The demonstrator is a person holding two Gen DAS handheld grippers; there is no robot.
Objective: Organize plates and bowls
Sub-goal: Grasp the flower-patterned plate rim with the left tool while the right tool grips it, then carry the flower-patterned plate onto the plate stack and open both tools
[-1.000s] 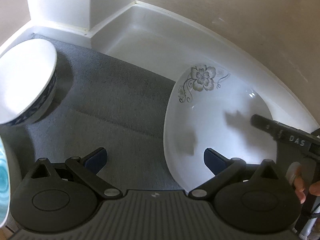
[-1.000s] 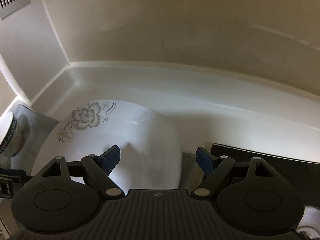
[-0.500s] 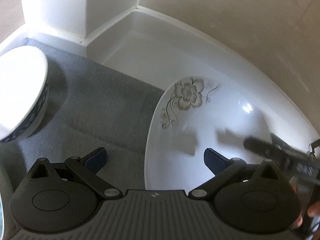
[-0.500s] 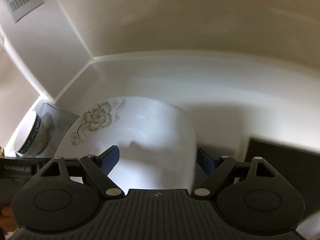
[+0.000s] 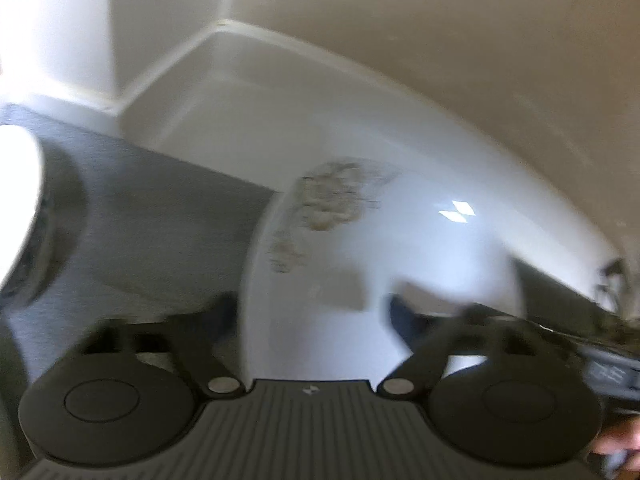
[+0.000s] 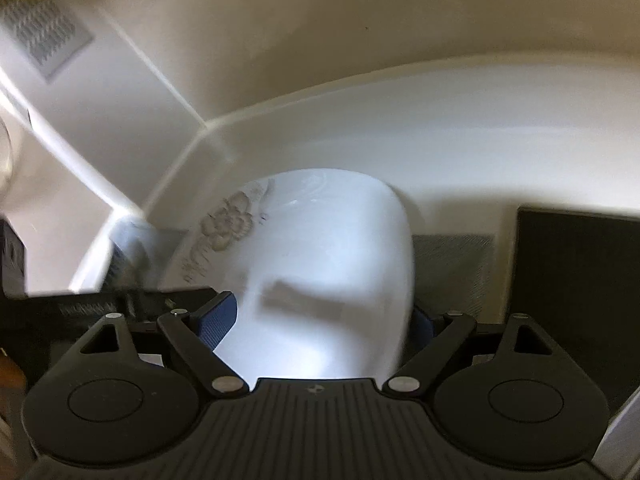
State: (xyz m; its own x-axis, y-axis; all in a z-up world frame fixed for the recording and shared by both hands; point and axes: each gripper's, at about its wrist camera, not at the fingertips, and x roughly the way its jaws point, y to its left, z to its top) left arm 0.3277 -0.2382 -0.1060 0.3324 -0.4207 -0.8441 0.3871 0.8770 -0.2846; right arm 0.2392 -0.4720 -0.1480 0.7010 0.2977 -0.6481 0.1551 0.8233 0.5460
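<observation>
The plate (image 6: 320, 264), white with a flower print, lies directly ahead of the right gripper (image 6: 324, 320), its near rim between the spread fingers, the left pad (image 6: 218, 320) above the face and the right one apparently past the far edge; contact cannot be confirmed. The left gripper (image 5: 316, 316) is also spread, straddling the plate's (image 5: 360, 272) left rim, though blur hides any contact. In my judgement the right is better placed, since the plate extends straight away along its fingers, while the bowl (image 5: 18, 208) sits well to the left gripper's left.
</observation>
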